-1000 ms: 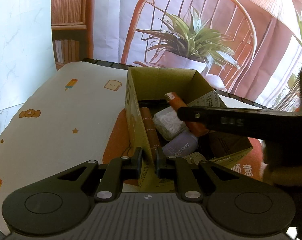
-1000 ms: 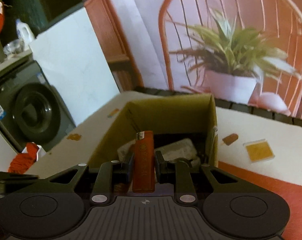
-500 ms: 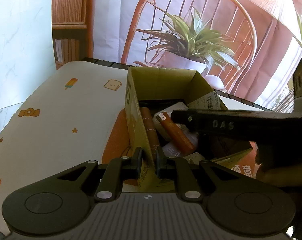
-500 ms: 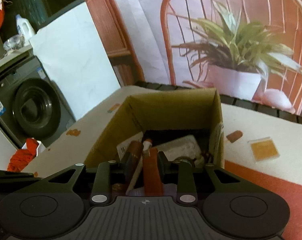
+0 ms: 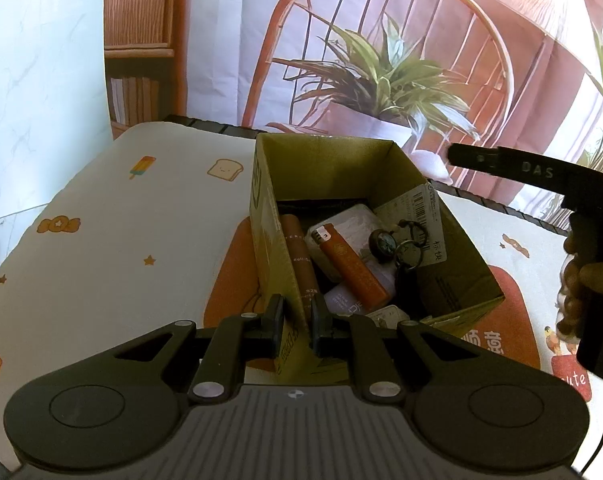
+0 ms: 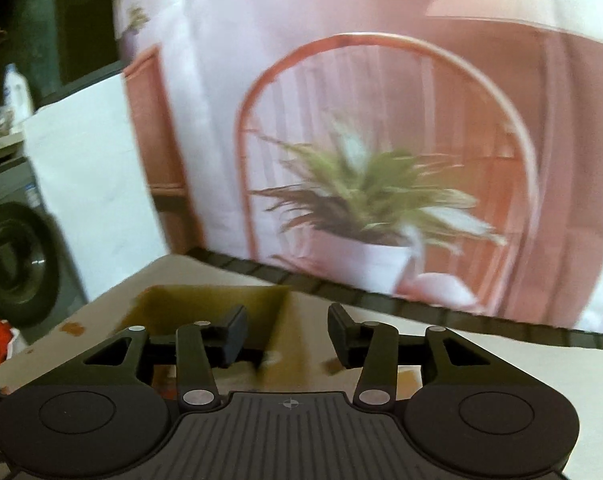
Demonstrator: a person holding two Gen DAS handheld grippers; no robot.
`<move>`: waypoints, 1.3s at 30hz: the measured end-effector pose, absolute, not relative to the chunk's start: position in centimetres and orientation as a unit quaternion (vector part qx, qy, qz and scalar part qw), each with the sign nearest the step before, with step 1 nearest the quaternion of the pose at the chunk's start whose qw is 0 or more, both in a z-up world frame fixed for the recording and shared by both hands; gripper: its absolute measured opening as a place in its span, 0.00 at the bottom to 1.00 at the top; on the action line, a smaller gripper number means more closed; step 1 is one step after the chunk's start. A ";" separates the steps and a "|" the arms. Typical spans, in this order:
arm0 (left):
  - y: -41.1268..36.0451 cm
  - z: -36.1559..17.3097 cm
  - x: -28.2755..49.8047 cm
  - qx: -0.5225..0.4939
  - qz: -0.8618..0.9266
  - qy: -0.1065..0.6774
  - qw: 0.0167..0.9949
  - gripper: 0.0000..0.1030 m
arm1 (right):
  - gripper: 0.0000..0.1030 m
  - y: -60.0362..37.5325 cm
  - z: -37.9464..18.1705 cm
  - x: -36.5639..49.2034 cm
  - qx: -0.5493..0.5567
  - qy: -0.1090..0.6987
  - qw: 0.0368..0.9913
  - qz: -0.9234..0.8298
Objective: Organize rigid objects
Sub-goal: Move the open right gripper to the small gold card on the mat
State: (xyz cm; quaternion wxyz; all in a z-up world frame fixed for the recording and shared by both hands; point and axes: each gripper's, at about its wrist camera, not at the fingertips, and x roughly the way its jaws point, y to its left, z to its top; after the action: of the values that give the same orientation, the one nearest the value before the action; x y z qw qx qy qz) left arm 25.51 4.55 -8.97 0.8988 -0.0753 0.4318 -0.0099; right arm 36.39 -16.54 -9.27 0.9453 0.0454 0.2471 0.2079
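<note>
The left hand-held gripper (image 5: 297,318) clamps the cardboard box (image 5: 269,216) wall to steady it—the right hand-held gripper (image 6: 287,336), jaws opening and empty, hangs above the orange lighter (image 5: 351,268) lying inside.

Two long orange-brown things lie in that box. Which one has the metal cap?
The orange lighter, lying diagonally mid-box with its silver cap toward the back. The brown tube beside the cardboard box wall has none.

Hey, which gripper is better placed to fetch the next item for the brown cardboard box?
Right, probably. The right gripper is opening with nothing between its jaws, clear of the brown cardboard box. The left gripper is shut on the box's near wall, steadying it.
</note>
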 end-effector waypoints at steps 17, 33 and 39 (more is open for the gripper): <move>4.6 -9.0 25.5 -0.073 -0.010 0.434 0.898 0.14 | 0.90 -24.0 -13.6 38.5 0.059 0.240 0.963 0.107; 4.6 -9.0 25.5 -0.071 -0.009 0.434 0.898 0.14 | 1.00 -21.8 -17.0 40.9 0.023 0.274 0.955 0.113; 4.5 -9.0 25.6 -0.065 -0.008 0.435 0.898 0.14 | 0.91 -20.3 -18.3 41.7 0.002 0.282 0.952 0.120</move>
State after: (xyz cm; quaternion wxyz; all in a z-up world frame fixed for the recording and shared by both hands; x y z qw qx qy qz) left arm 25.59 4.48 -9.04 0.8980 -0.0653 0.4351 -0.0077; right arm 41.72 -20.34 -18.29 0.9519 0.0024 0.2821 0.1197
